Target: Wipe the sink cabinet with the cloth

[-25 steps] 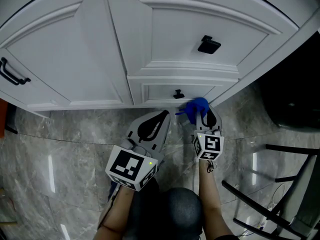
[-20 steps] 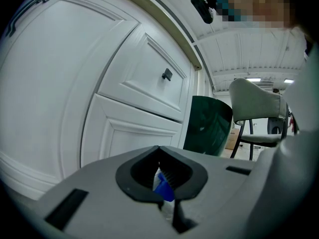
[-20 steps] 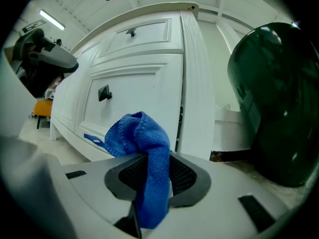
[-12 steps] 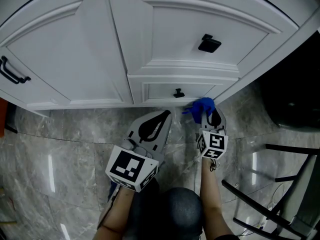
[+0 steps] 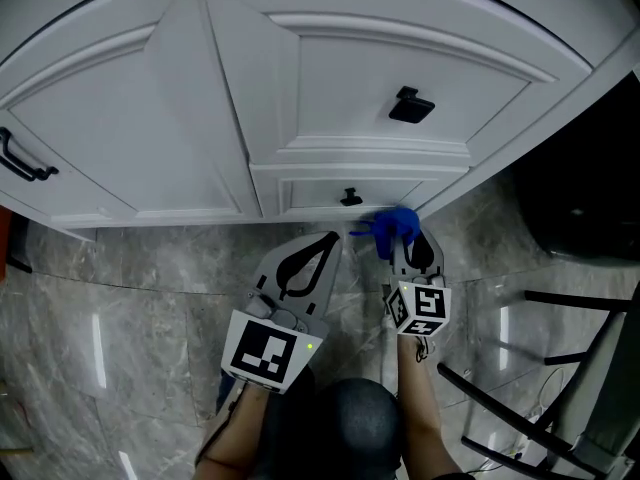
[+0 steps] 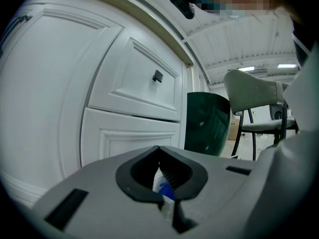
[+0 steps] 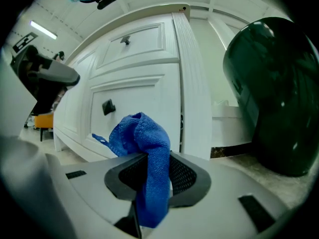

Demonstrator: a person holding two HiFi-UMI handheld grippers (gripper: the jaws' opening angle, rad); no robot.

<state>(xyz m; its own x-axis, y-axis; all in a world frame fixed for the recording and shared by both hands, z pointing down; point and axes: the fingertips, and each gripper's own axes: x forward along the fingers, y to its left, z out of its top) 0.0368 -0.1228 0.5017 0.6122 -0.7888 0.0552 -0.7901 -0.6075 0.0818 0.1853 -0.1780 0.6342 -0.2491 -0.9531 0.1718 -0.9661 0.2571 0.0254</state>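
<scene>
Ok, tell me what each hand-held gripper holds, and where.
Right hand-held gripper: blue terry cloth, pinched mid-length, its bunched end sticking out past the jaws. Left hand-held gripper: shut, nothing held.

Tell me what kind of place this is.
Probably a kitchen or bathroom mock-up inside a large hall. A white panelled sink cabinet with black handles stands on a grey marble-look floor, while the left gripper view shows strip ceiling lights and a chair beyond it.
</scene>
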